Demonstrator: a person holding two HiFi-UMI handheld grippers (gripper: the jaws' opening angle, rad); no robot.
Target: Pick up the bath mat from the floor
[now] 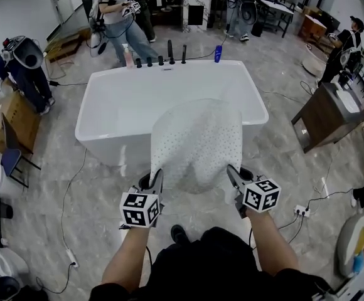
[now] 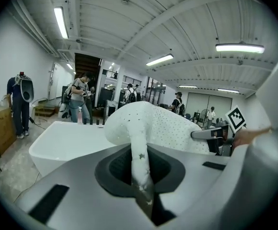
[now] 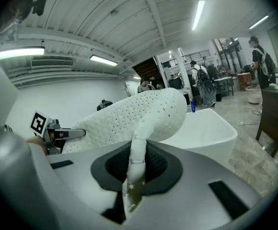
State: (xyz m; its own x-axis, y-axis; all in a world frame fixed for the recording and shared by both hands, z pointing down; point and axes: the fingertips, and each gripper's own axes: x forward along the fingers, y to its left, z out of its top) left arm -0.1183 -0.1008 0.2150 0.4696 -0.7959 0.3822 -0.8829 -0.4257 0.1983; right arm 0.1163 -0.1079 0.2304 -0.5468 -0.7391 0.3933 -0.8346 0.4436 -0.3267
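Note:
The white perforated bath mat (image 1: 198, 143) hangs in the air between my two grippers, bulging up and away from me over the near rim of the bathtub (image 1: 107, 105). My left gripper (image 1: 159, 182) is shut on the mat's near left edge, and my right gripper (image 1: 230, 175) is shut on its near right edge. In the left gripper view a pinched fold of the mat (image 2: 140, 164) runs between the closed jaws. The right gripper view shows the same, the mat (image 3: 144, 114) arching off to the left towards the other gripper.
The white bathtub has black taps (image 1: 169, 52) and a blue bottle (image 1: 218, 54) at its far end. A wooden cabinet (image 1: 326, 115) stands right, a chair (image 1: 9, 158) and cardboard box left. Cables (image 1: 75, 187) cross the marble floor. Several people stand at the back.

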